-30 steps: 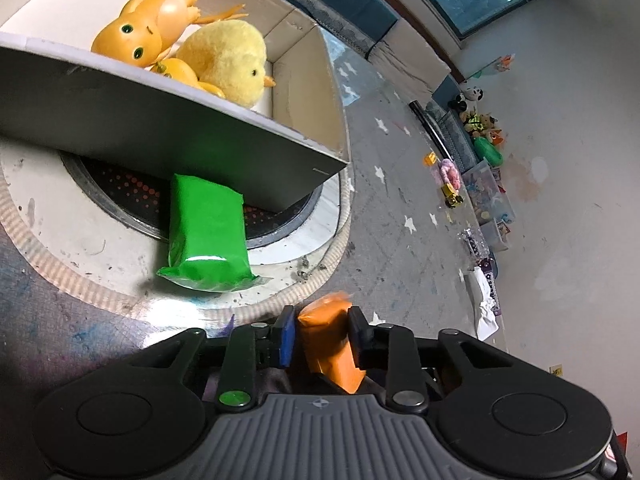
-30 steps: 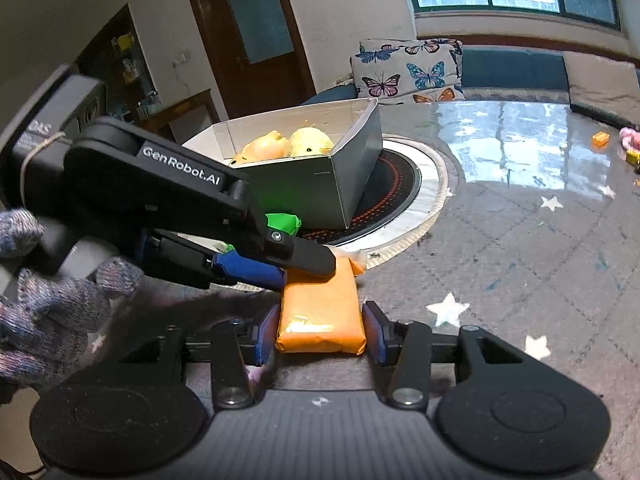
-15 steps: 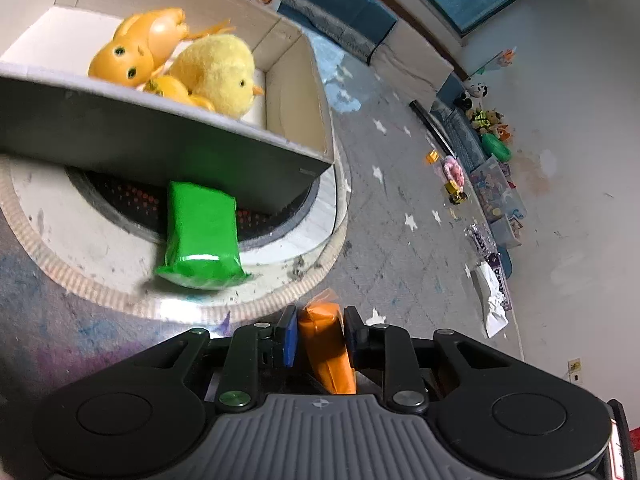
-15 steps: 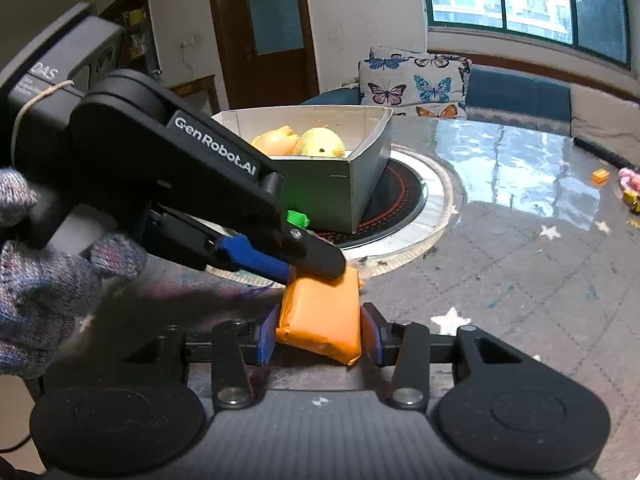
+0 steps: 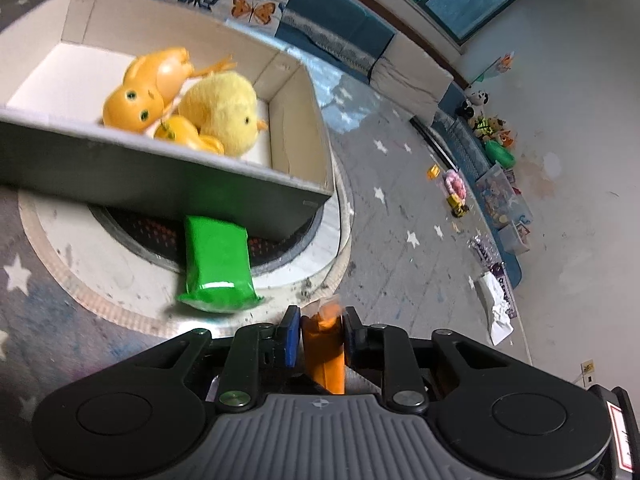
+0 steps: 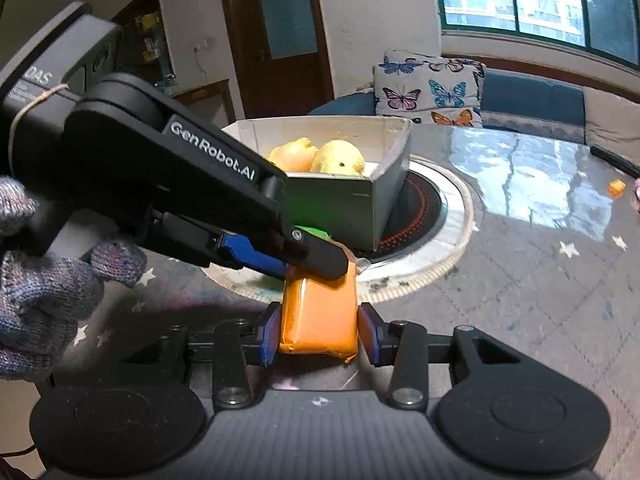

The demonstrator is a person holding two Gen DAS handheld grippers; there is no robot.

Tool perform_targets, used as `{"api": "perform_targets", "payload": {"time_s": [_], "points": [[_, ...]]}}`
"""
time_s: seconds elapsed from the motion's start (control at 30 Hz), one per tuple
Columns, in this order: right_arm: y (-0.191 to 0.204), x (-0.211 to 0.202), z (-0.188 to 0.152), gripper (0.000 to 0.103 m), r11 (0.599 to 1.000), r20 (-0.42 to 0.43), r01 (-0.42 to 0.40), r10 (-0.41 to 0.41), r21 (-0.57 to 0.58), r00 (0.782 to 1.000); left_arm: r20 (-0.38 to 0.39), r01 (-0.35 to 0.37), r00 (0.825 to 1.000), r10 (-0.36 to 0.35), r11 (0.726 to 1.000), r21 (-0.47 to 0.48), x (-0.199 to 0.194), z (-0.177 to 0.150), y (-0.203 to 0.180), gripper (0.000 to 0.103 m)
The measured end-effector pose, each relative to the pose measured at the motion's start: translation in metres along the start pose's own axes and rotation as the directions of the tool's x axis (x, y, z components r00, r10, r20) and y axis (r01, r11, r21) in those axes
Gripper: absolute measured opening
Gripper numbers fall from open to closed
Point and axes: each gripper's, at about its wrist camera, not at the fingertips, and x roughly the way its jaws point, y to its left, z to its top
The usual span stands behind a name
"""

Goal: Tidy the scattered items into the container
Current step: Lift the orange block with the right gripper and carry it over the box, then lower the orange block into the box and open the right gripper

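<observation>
Trouble starts with both claws pinching one orange packet (image 6: 318,320): left gripper (image 5: 319,334) clamps its far end, right gripper (image 6: 318,332) its near end, both having just been closing. Uneven pulls could tear it. Beyond, at twelve o'clock, the cardboard box (image 6: 384,196) waits, and the green packet (image 5: 218,266) lies against its wall.

A home living room — a cushioned window bench (image 6: 532,98) with butterfly-print pillows (image 6: 428,88) runs under a wide window (image 6: 536,0). A wooden door (image 6: 280,32) stands behind, and toys (image 5: 490,128) and storage bins (image 5: 504,200) sit along the wall.
</observation>
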Motion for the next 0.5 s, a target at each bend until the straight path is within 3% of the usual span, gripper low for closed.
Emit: {"api": "perform_targets", "payload": {"time_s": [0.5], "points": [[0.014, 0.014, 0.058, 0.039, 0.994, 0.11, -0.02, 0.031, -0.105, 0.993, 0.162, 0.002, 0.987, -0.007, 1.0, 0.027, -0.041, 0.05, -0.004, 0.024]]}}
